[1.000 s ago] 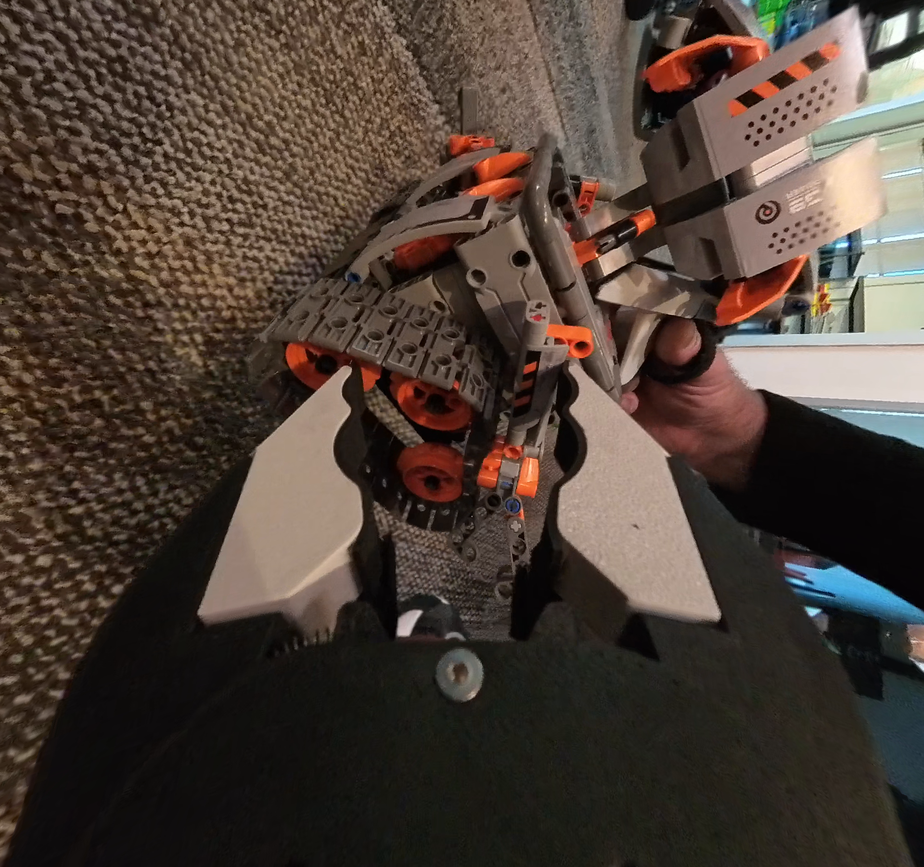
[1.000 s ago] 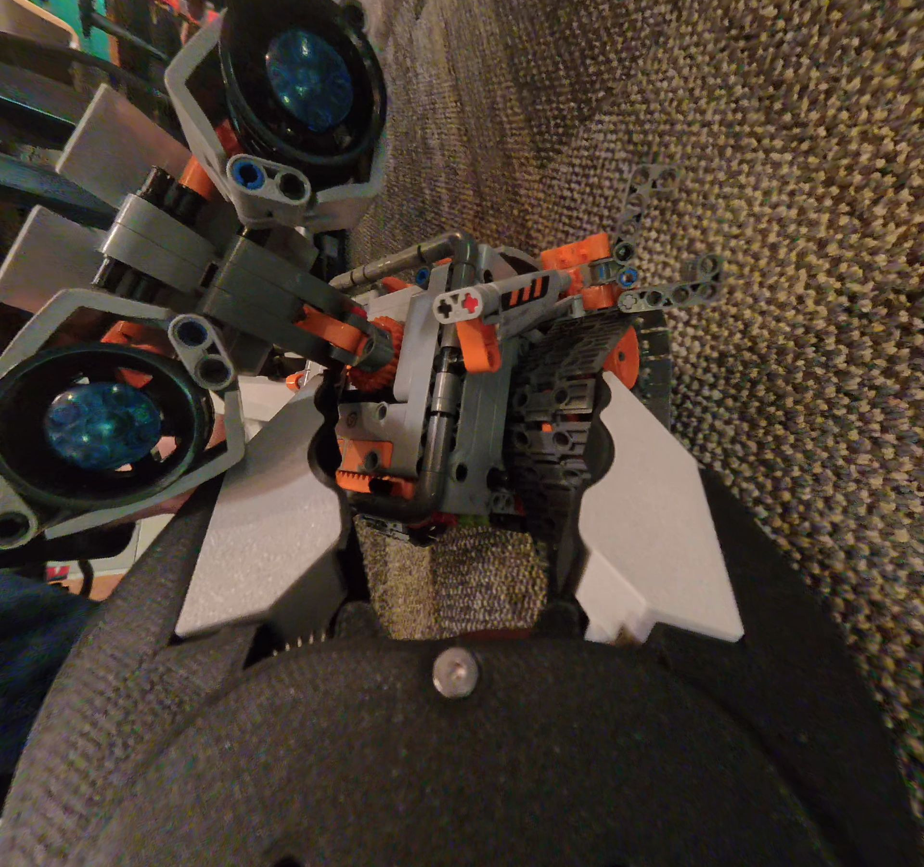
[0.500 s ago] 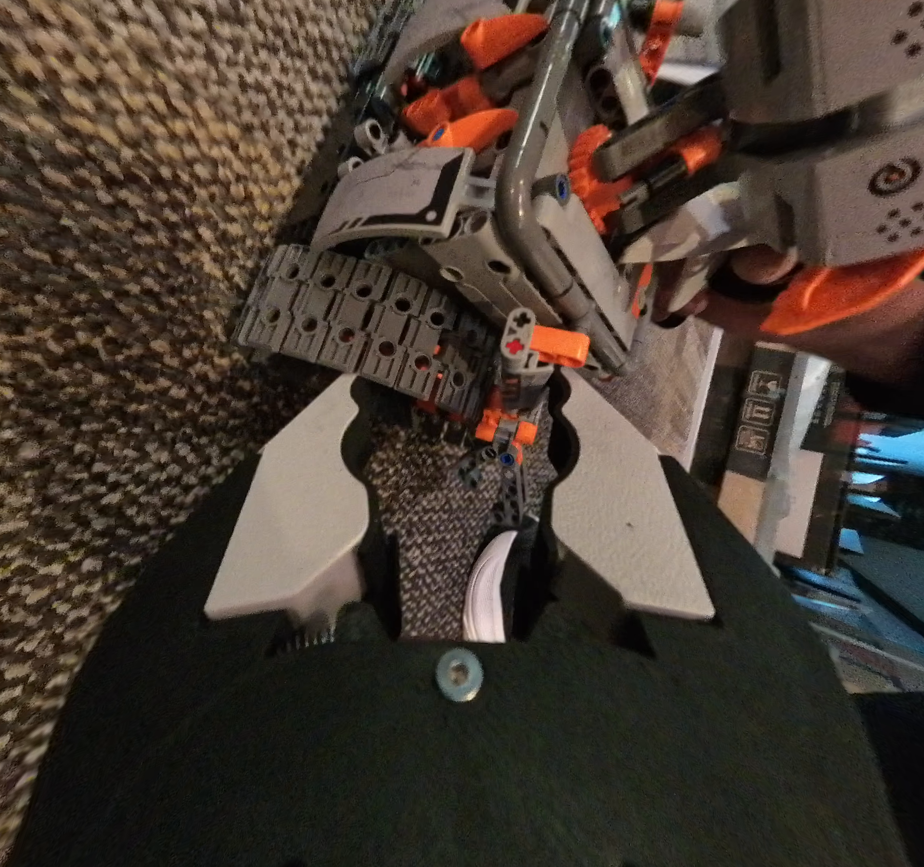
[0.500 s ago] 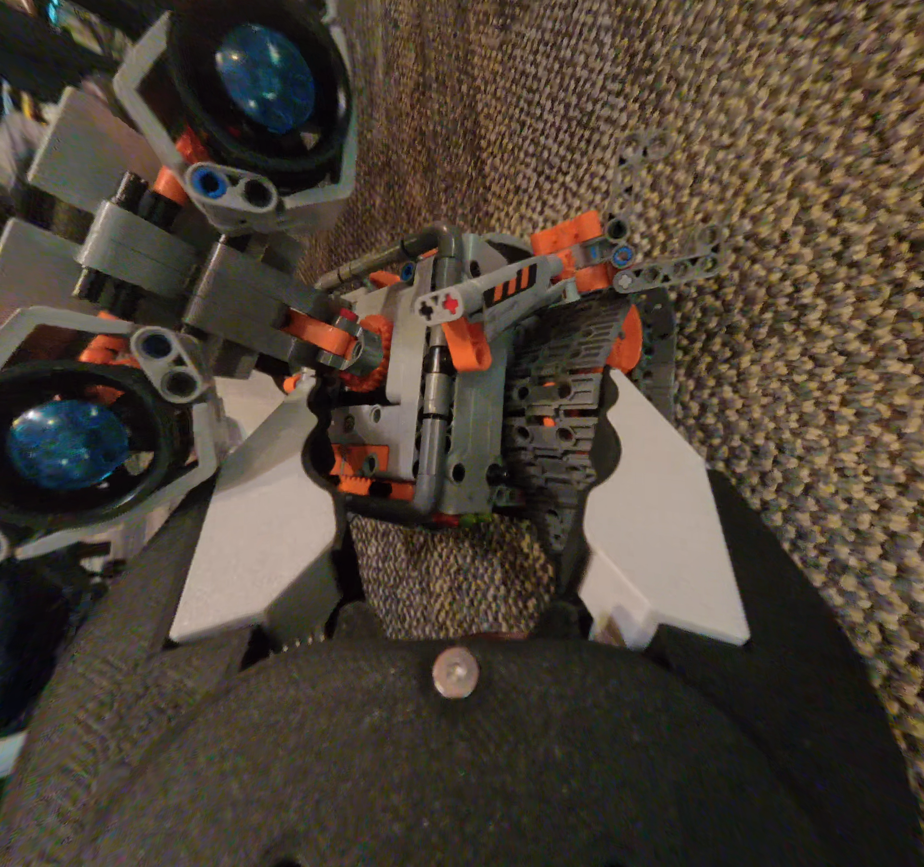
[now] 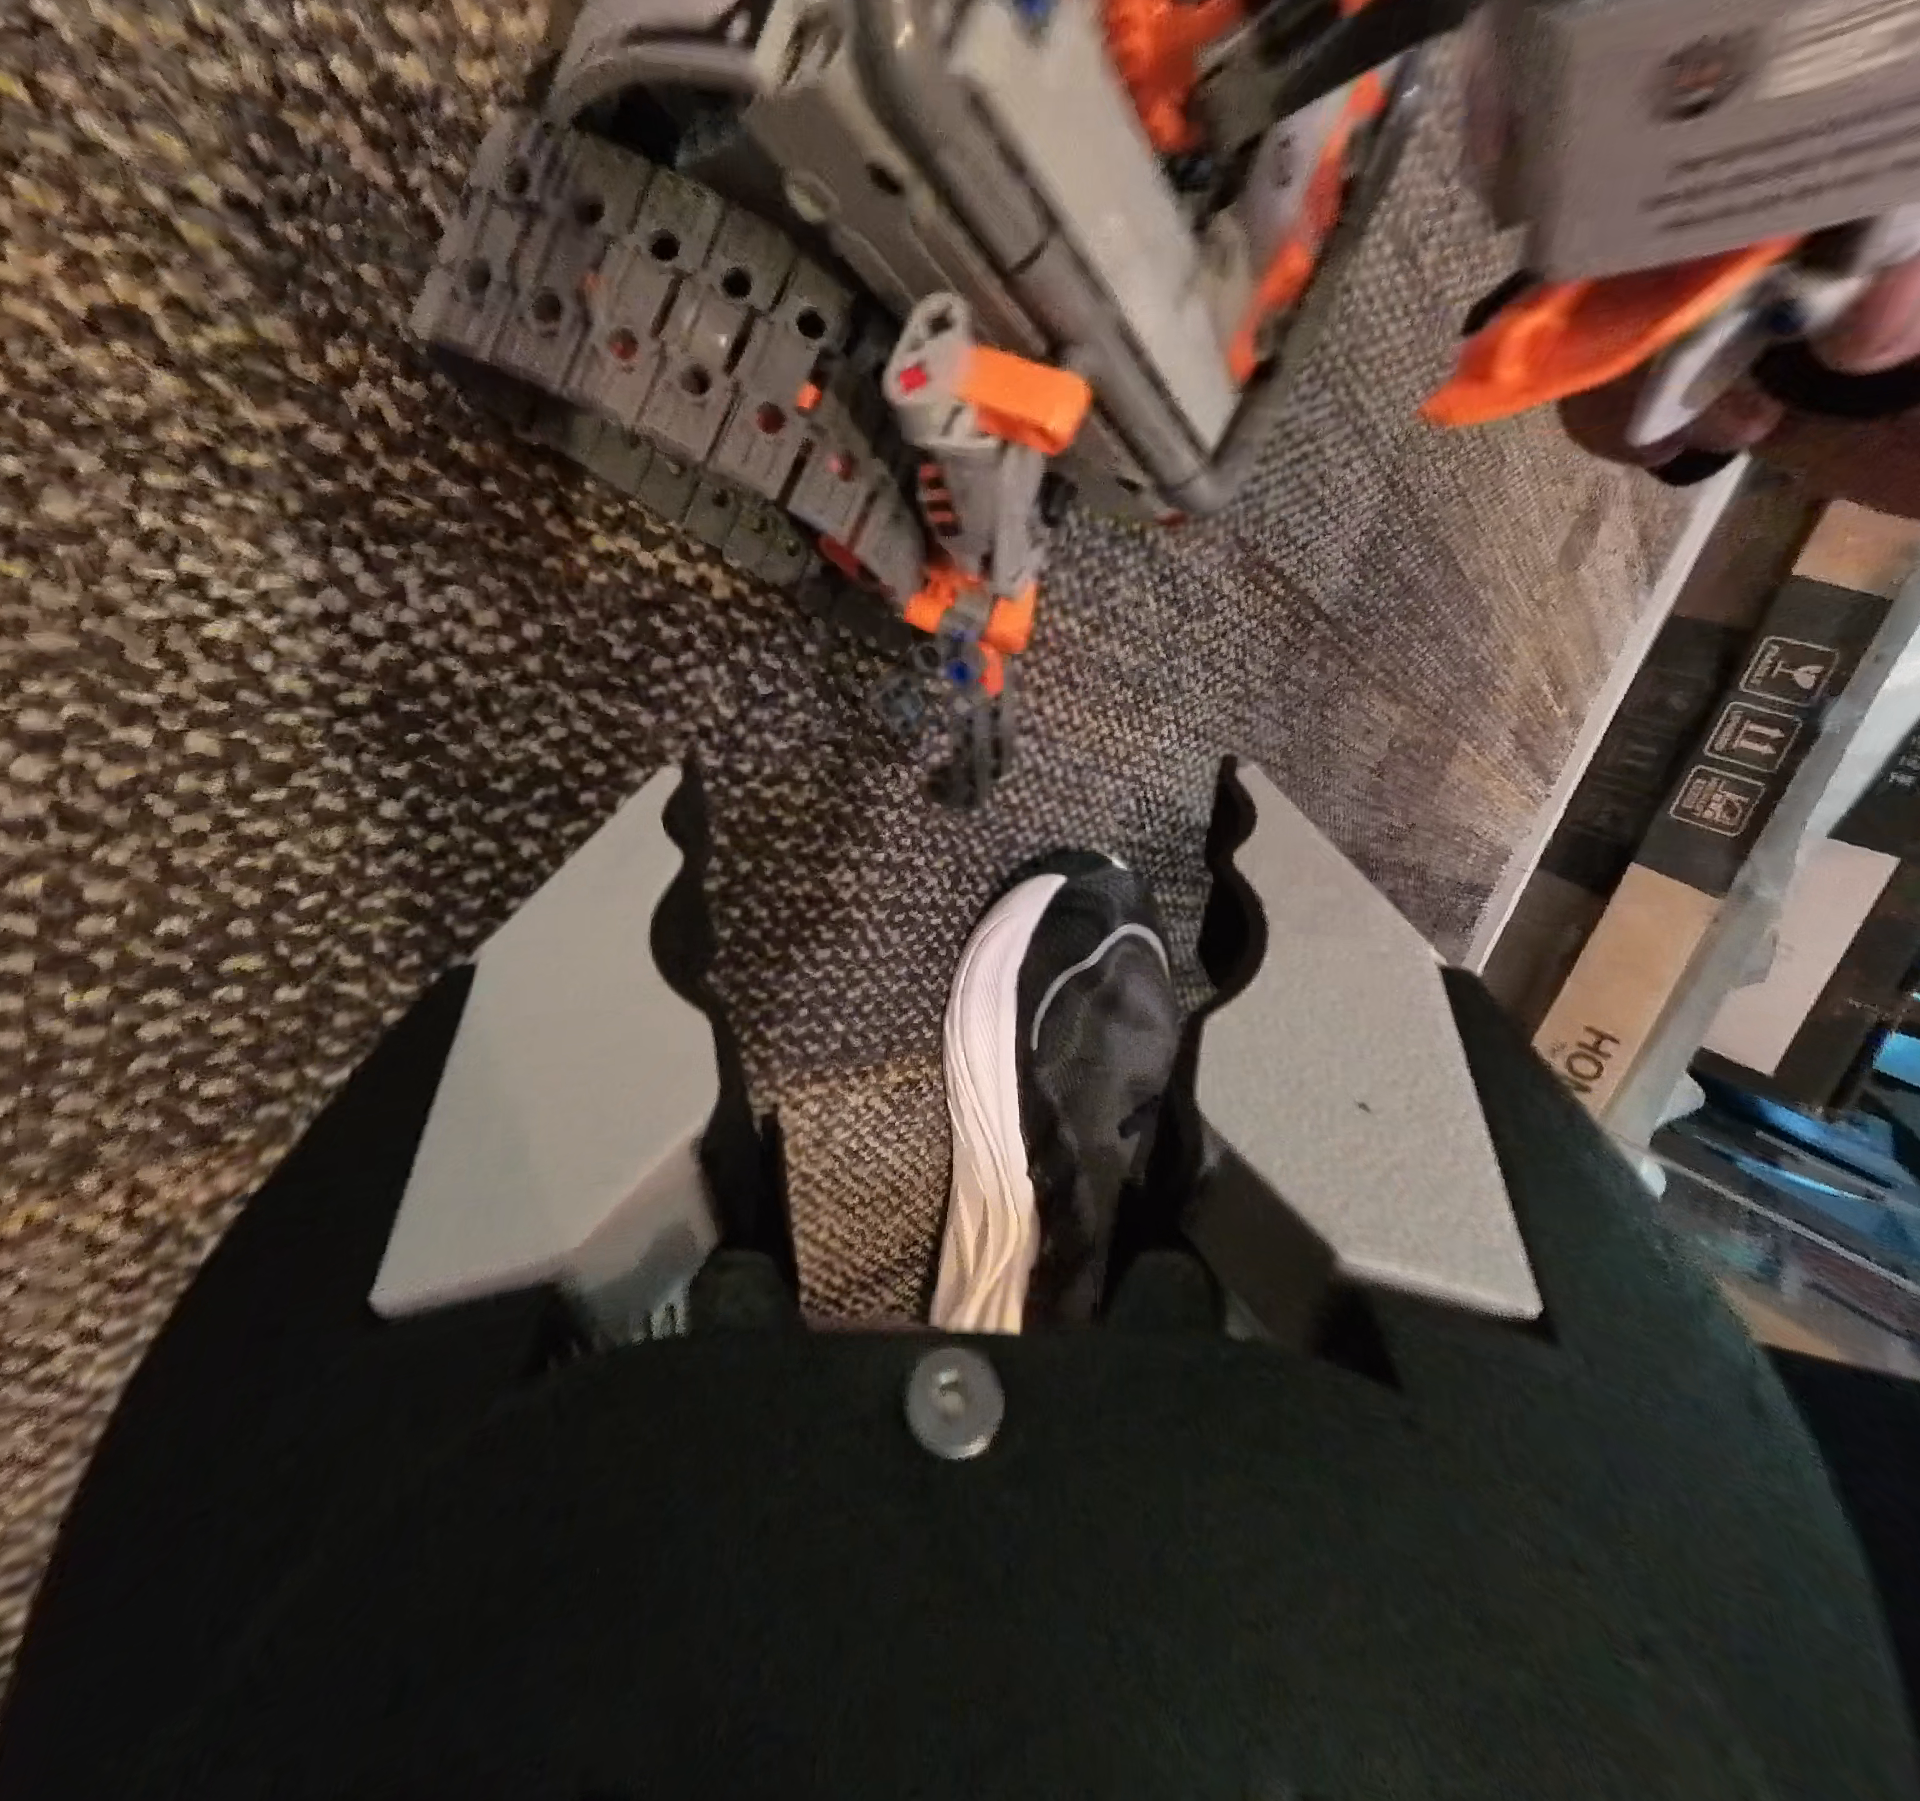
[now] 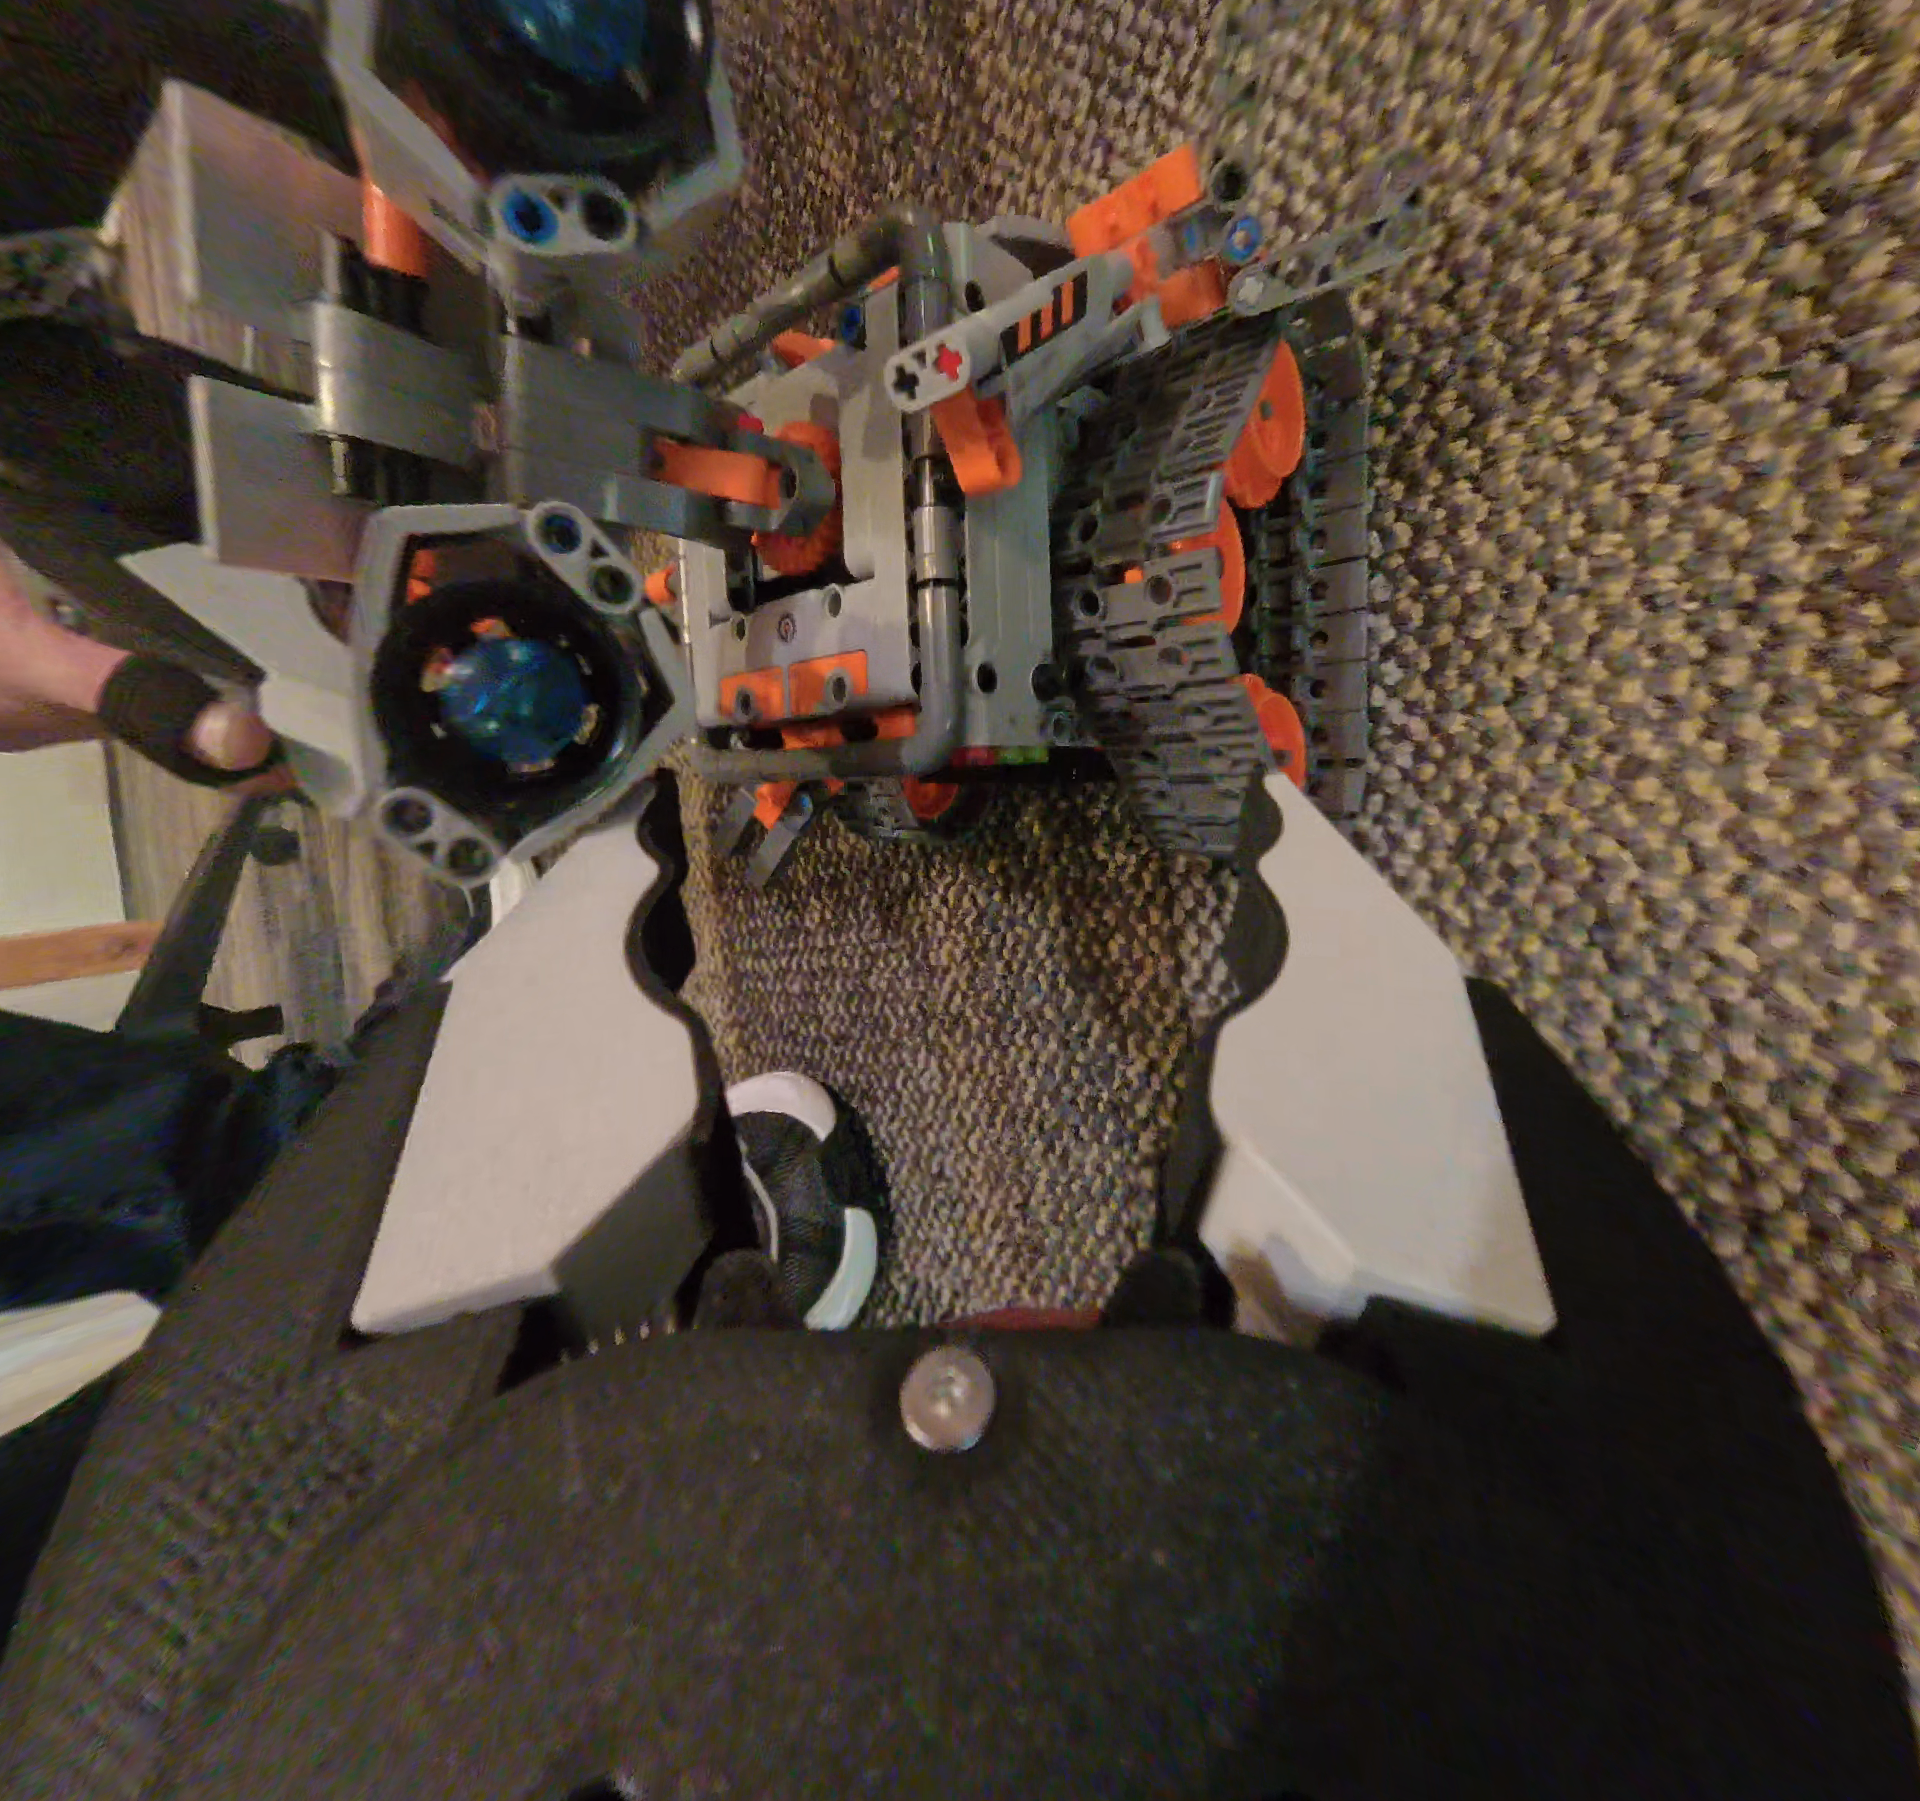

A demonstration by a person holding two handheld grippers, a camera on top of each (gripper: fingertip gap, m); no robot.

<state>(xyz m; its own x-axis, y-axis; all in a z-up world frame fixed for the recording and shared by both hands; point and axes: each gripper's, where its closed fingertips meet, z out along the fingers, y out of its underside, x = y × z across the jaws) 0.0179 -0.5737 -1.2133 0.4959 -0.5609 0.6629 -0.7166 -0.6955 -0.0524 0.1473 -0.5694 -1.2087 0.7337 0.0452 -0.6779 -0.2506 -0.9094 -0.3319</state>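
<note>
A grey and orange brick-built tracked vehicle stands on the carpet, with grey link tracks and two round blue-lens pods on its left. My right gripper is open and empty just short of it. Its right fingertip is close to the track's end. In the left wrist view the vehicle is blurred at the top, with its track at the upper left. My left gripper is open and empty, well back from it, over bare carpet.
Speckled carpet lies all around. A black and white shoe shows between my left fingers, and one shoe shows in the right wrist view. A hand is at the far left there. Boxes stand at the right.
Both grippers have drawn back from the vehicle. A second ago its end sat between each pair of fingers; now it lies beyond the fingertips. The shoes have come into view.
</note>
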